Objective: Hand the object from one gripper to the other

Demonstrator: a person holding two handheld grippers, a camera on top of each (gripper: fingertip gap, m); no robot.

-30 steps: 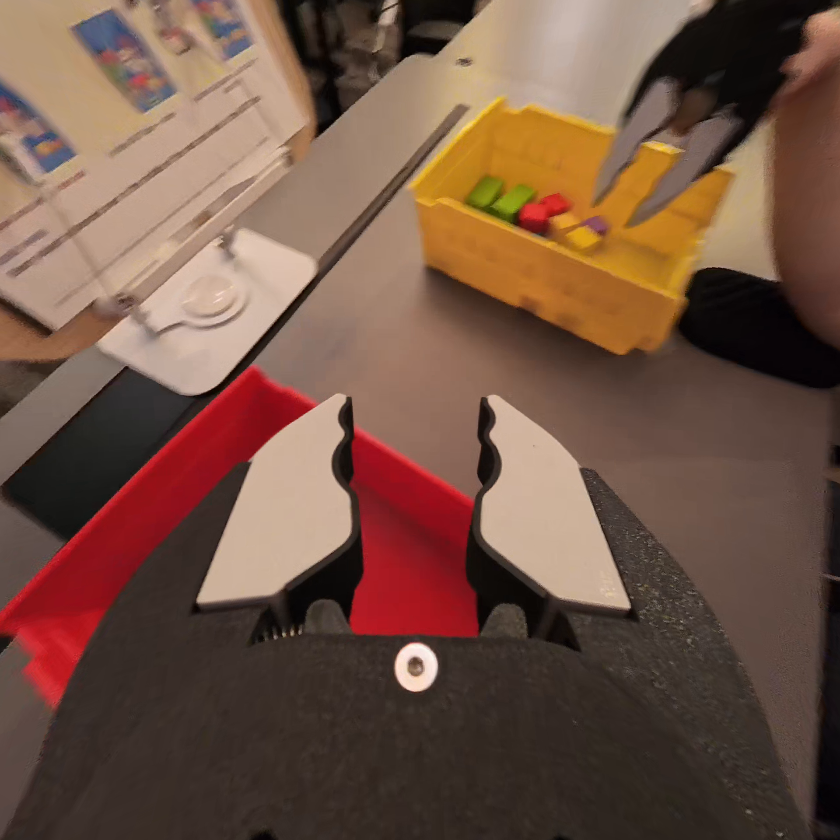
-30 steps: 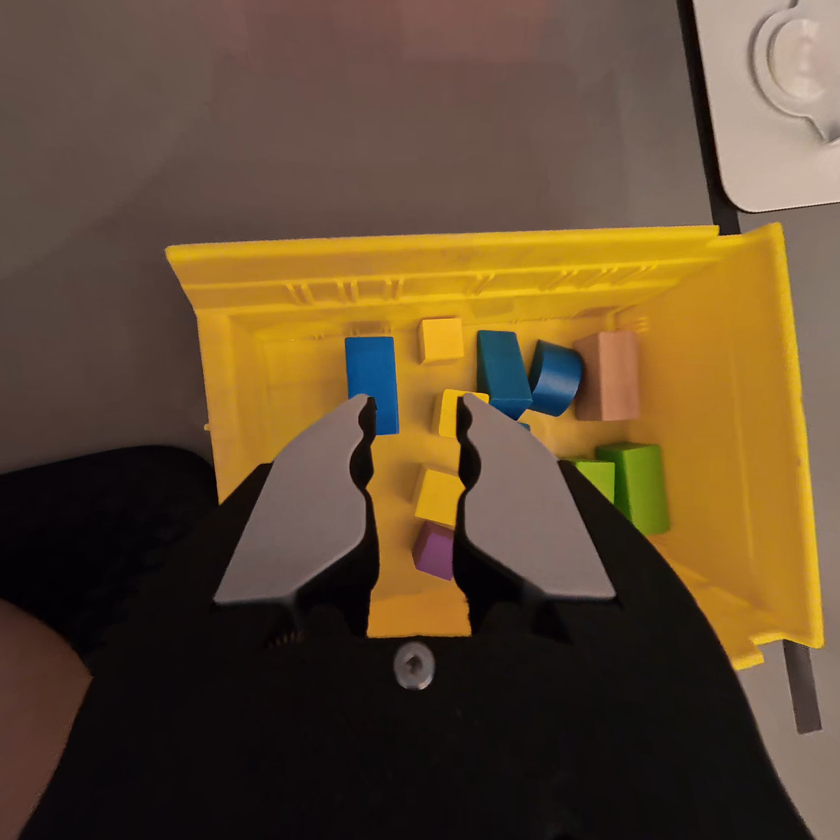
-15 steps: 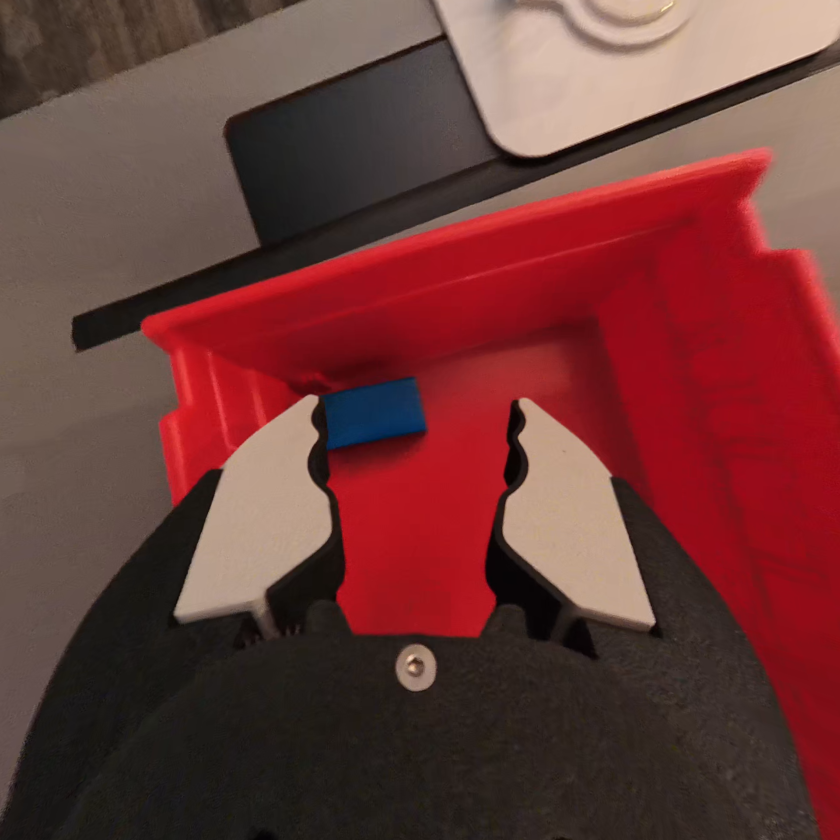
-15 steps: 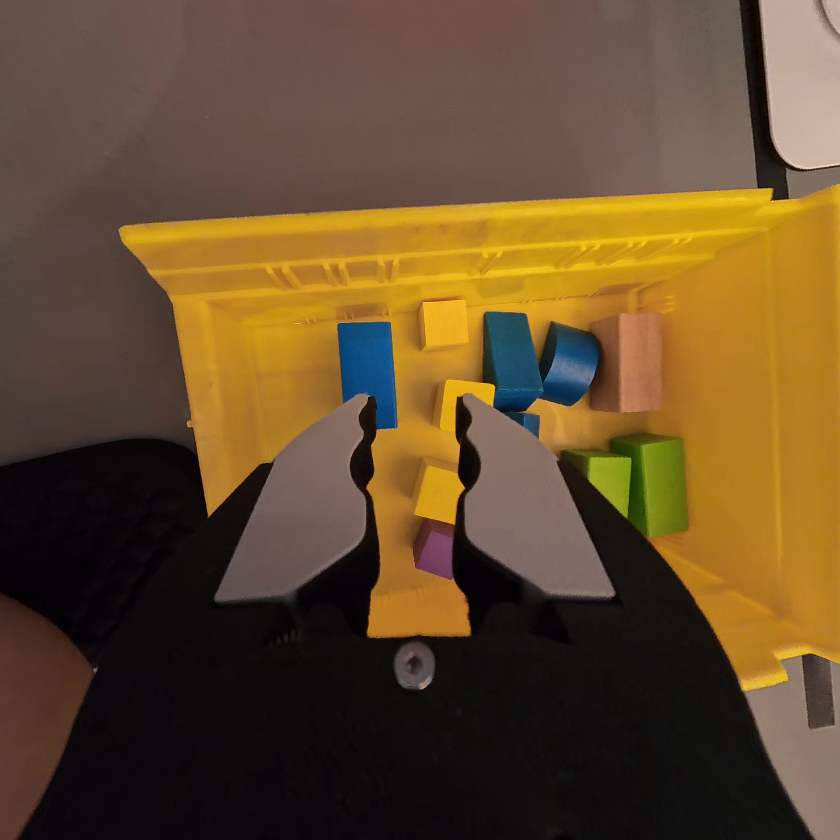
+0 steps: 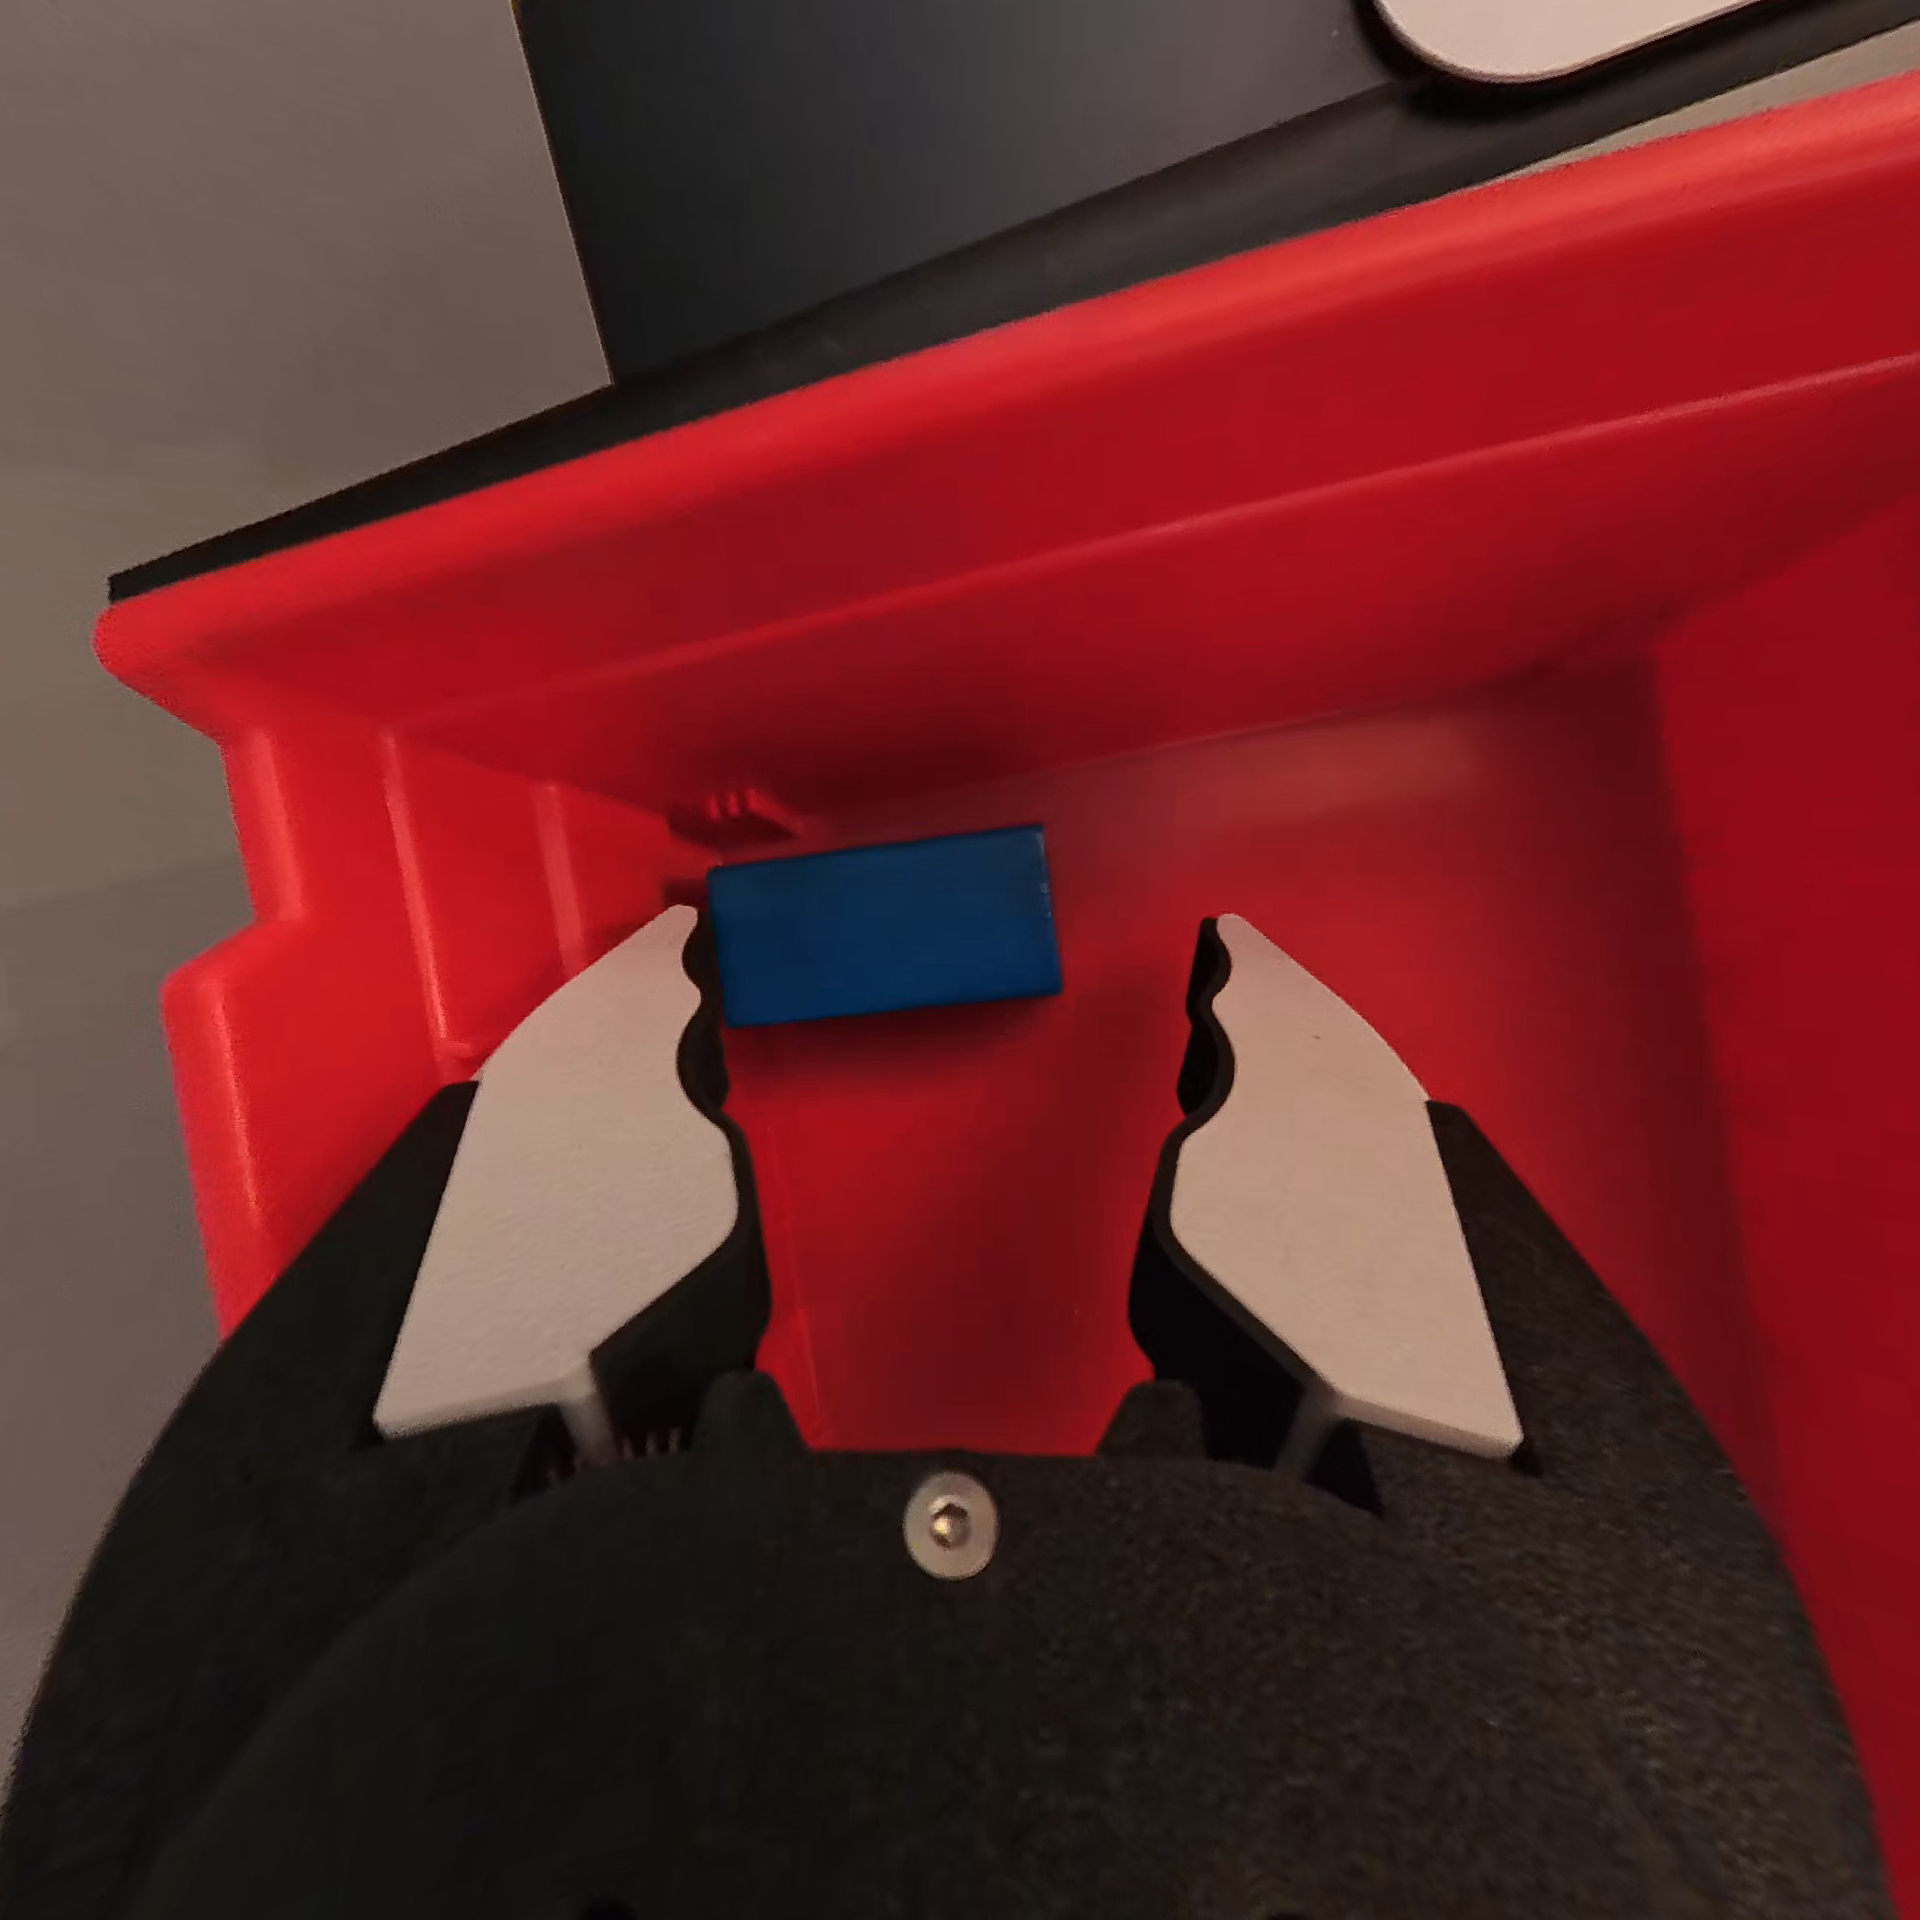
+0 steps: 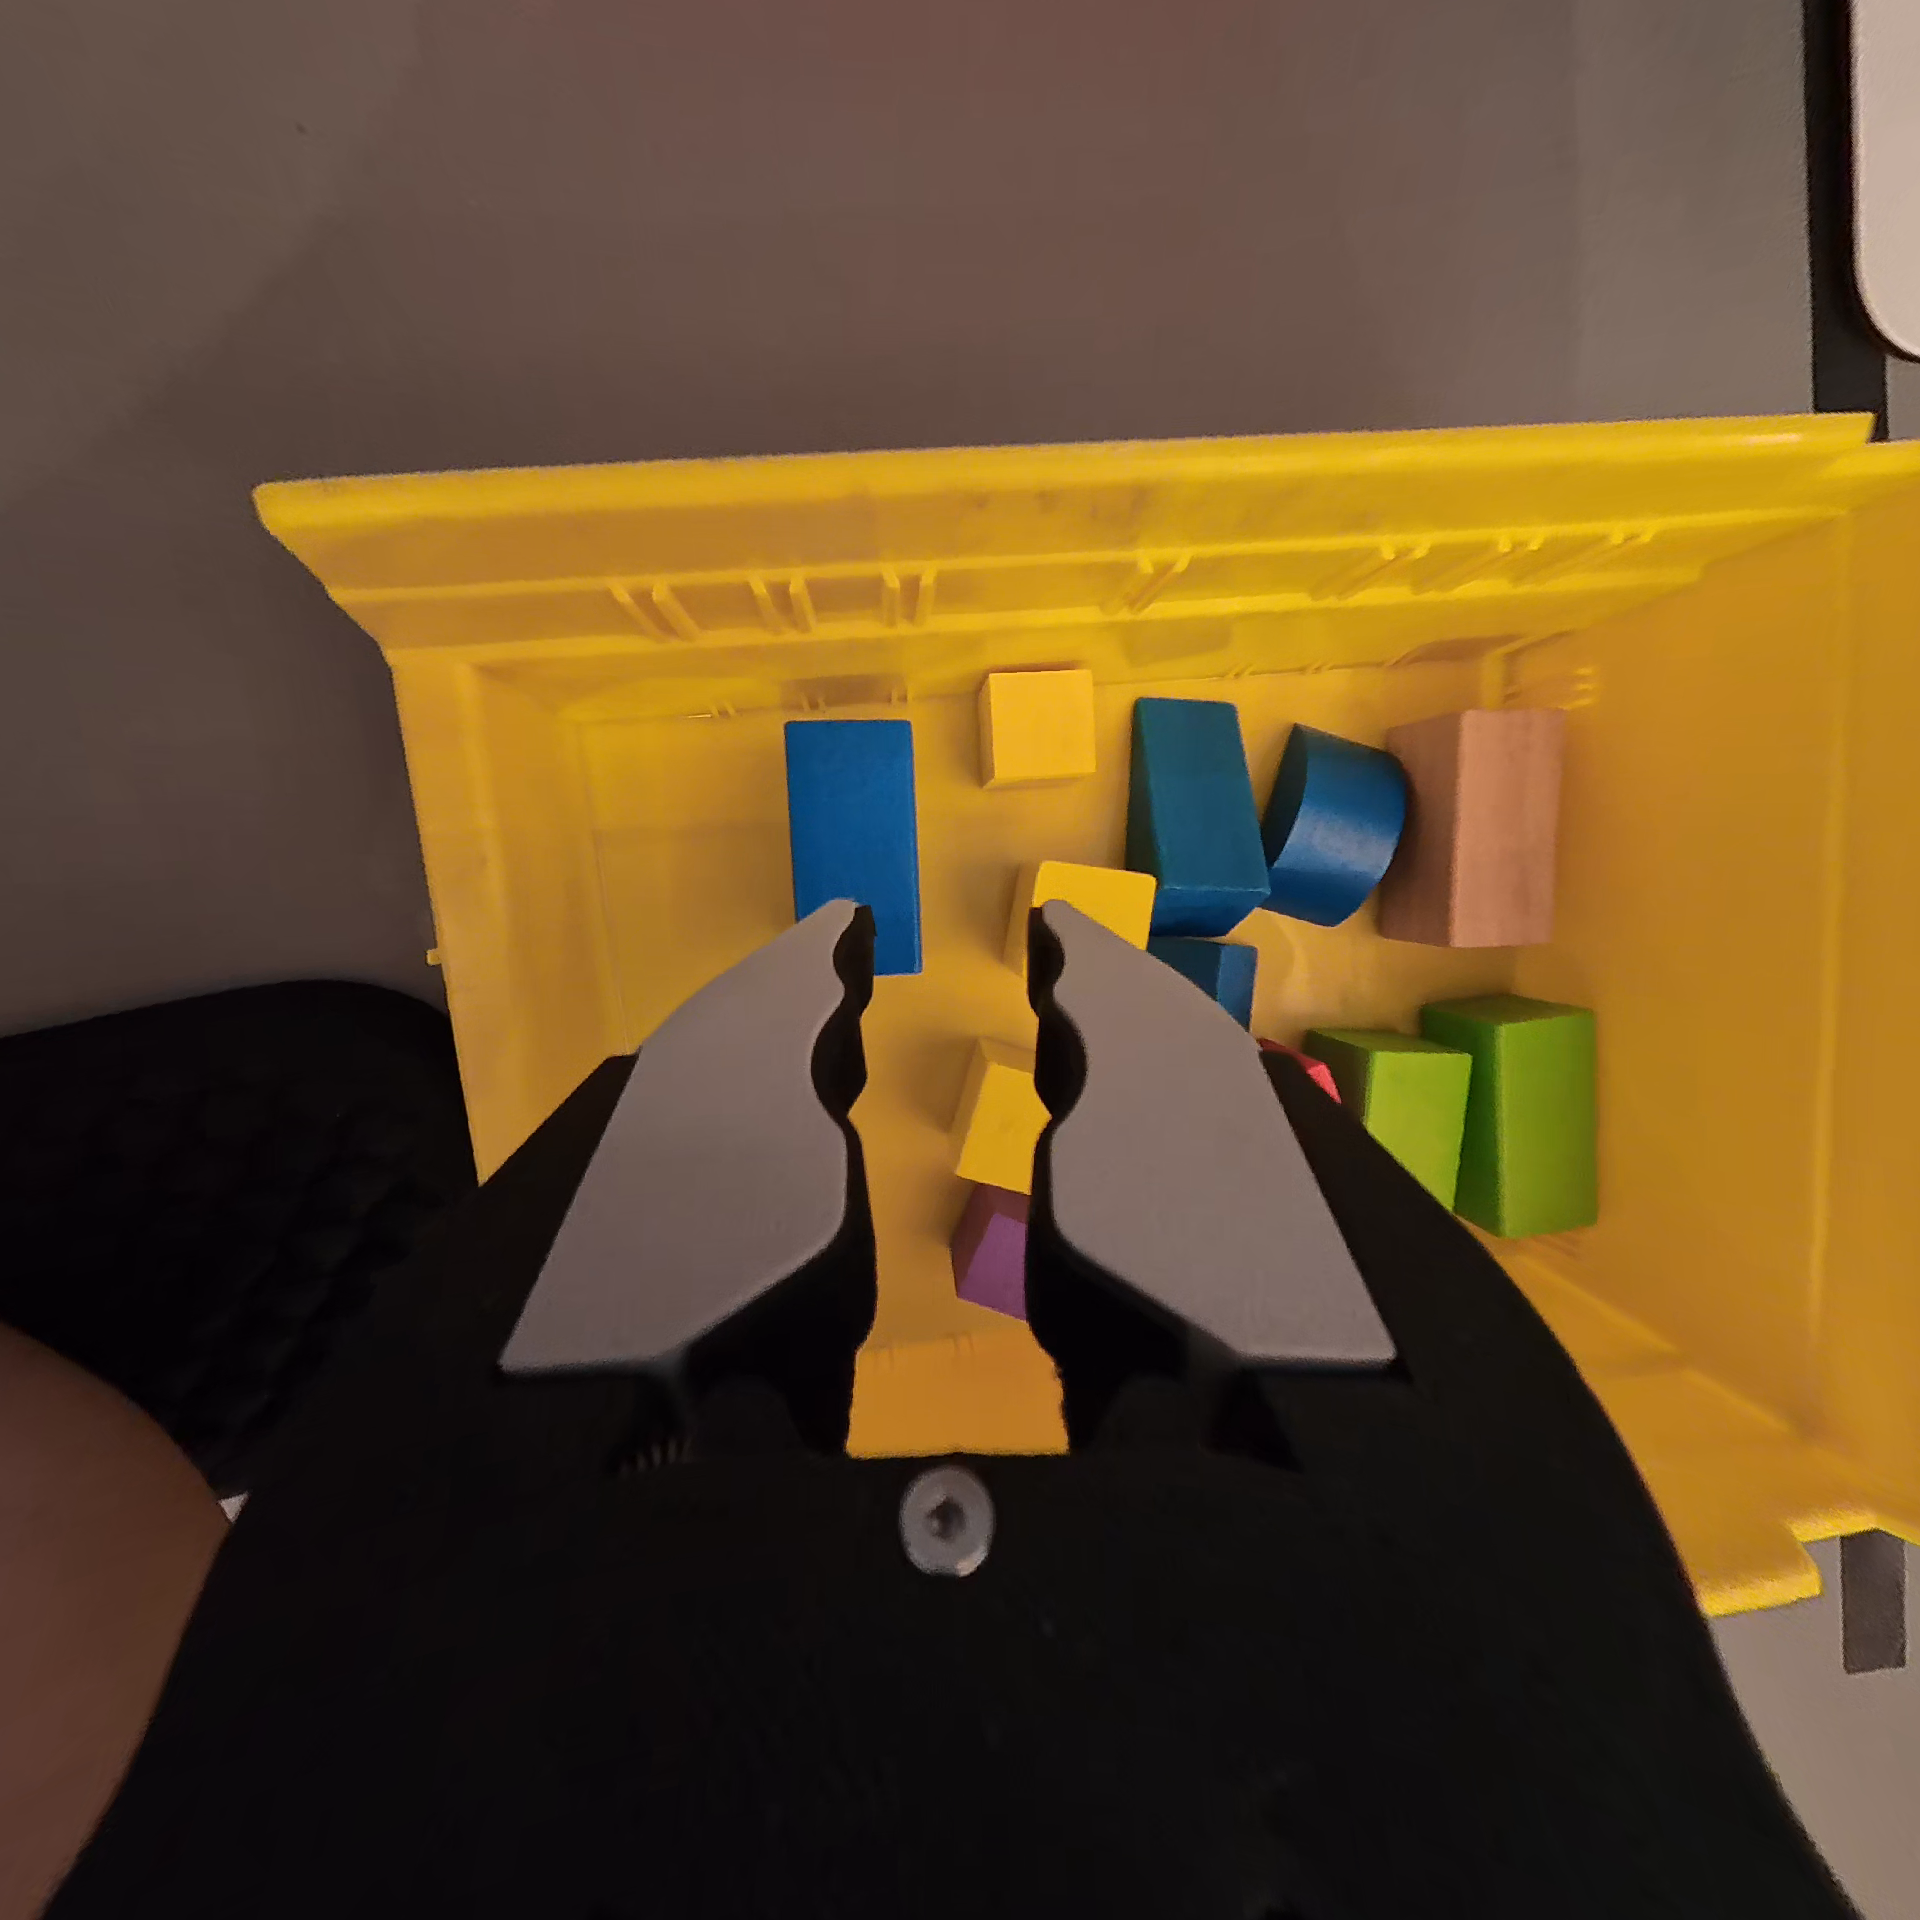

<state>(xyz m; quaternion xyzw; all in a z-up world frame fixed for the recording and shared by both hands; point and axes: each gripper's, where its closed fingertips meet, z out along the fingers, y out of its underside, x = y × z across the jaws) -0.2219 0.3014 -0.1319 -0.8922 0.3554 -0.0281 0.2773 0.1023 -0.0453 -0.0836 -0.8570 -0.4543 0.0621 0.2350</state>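
My left gripper (image 5: 948,920) hangs over the red bin (image 5: 1195,582), jaws spread and empty, the blue block (image 5: 888,925) lying flat on its floor just beyond them. My right gripper (image 6: 945,912) hovers over the yellow bin (image 6: 1039,540), jaws parted, holding nothing. I judge this the pick-up step: next I must straddle the block and clamp.

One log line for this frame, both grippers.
left hand-held gripper: open over blue block in red bin | right hand-held gripper: open, empty, above yellow bin

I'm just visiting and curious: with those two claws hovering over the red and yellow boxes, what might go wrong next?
The blue block lies close to the red bin's back wall, so the open left gripper may bump the wall. Its left finger already overlaps the block's end and could nudge it aside. In the yellow bin, blocks lie crowded, so the right gripper may catch a neighbour.
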